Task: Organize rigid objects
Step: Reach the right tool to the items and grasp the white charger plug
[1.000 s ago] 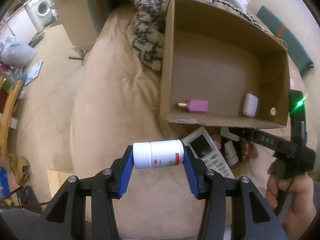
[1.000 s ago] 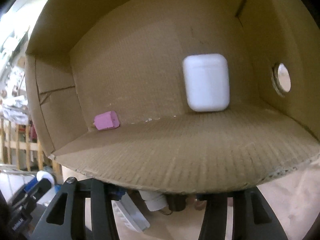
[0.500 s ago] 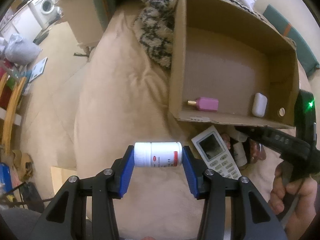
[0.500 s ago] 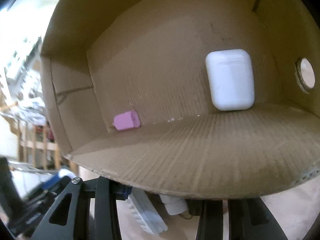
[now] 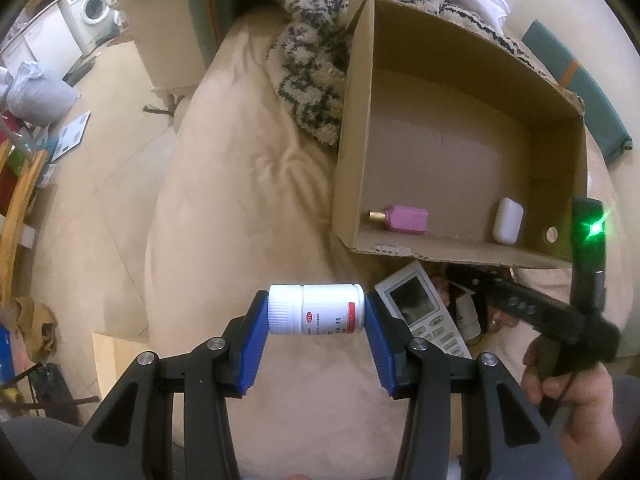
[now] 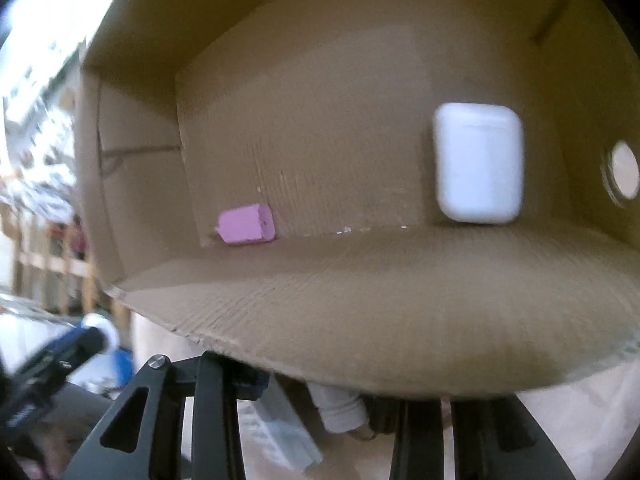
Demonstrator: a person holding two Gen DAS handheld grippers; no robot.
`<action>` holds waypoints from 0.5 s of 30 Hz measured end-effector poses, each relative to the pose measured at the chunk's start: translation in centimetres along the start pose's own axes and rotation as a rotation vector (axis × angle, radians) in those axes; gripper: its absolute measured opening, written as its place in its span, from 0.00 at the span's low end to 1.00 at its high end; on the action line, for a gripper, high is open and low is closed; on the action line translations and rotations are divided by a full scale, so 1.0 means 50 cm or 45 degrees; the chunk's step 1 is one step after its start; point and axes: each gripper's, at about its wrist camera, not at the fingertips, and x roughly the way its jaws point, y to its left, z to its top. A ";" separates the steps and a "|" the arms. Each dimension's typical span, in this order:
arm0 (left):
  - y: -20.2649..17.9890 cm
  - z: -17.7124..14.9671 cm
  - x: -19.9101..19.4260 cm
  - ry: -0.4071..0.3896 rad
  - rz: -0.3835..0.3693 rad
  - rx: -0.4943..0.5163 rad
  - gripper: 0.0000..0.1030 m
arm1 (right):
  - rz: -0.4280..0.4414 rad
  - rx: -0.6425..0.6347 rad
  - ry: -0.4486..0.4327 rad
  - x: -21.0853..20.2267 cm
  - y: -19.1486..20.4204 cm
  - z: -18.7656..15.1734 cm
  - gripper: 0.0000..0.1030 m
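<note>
Left wrist: cardboard box (image 5: 460,80) holds pink bottle (image 5: 402,219), white case (image 5: 507,221)

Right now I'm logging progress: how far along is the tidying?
Done: pink bottle and white case lie in the box. In hand: the left gripper clamps a white jar. Left: a remote and small items by the box.

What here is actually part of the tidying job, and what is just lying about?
Part of the job:
- white pill bottle, held in the left gripper
- cardboard box
- pink bottle and white case, inside the box
- remote control, likely next

Just lying about:
- knitted blanket
- washing machine
</note>
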 end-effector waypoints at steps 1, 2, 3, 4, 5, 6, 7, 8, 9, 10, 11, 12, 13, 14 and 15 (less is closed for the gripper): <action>0.000 0.000 0.000 0.001 0.003 0.001 0.42 | -0.034 0.004 -0.019 0.001 0.007 0.000 0.36; -0.001 0.000 0.000 0.000 0.006 0.002 0.42 | -0.058 0.018 -0.027 0.002 0.011 -0.002 0.34; -0.001 -0.001 0.000 -0.003 0.012 0.004 0.42 | -0.078 0.021 -0.030 0.000 0.012 -0.003 0.30; 0.000 0.000 0.001 -0.006 0.020 0.006 0.42 | -0.095 0.032 -0.039 -0.006 0.011 -0.006 0.30; 0.002 0.000 0.002 -0.007 0.030 0.006 0.42 | -0.094 0.055 -0.044 -0.012 0.010 -0.010 0.30; 0.003 0.000 0.004 -0.005 0.036 0.002 0.42 | -0.102 0.067 -0.041 -0.022 0.010 -0.015 0.30; 0.006 0.001 0.006 0.000 0.037 -0.005 0.42 | -0.117 0.098 -0.041 -0.032 0.010 -0.020 0.30; 0.007 0.002 0.008 0.006 0.035 -0.014 0.42 | -0.124 0.117 -0.052 -0.044 0.011 -0.025 0.30; 0.009 0.003 0.009 0.010 0.032 -0.020 0.42 | -0.138 0.114 -0.063 -0.062 0.014 -0.031 0.30; 0.009 0.003 0.009 0.009 0.031 -0.022 0.42 | -0.148 0.114 -0.075 -0.079 0.015 -0.036 0.30; 0.007 0.003 0.007 0.004 0.033 -0.018 0.42 | -0.141 0.140 -0.092 -0.095 0.011 -0.045 0.30; 0.004 0.002 0.004 -0.005 0.038 -0.010 0.42 | -0.133 0.153 -0.106 -0.112 0.010 -0.050 0.30; 0.002 0.000 0.001 -0.011 0.043 -0.004 0.42 | -0.130 0.165 -0.115 -0.129 0.010 -0.058 0.30; 0.000 -0.001 -0.001 -0.020 0.047 0.004 0.42 | -0.113 0.172 -0.125 -0.152 -0.008 -0.070 0.30; -0.001 -0.002 -0.004 -0.025 0.049 0.009 0.42 | -0.103 0.174 -0.131 -0.163 -0.006 -0.077 0.30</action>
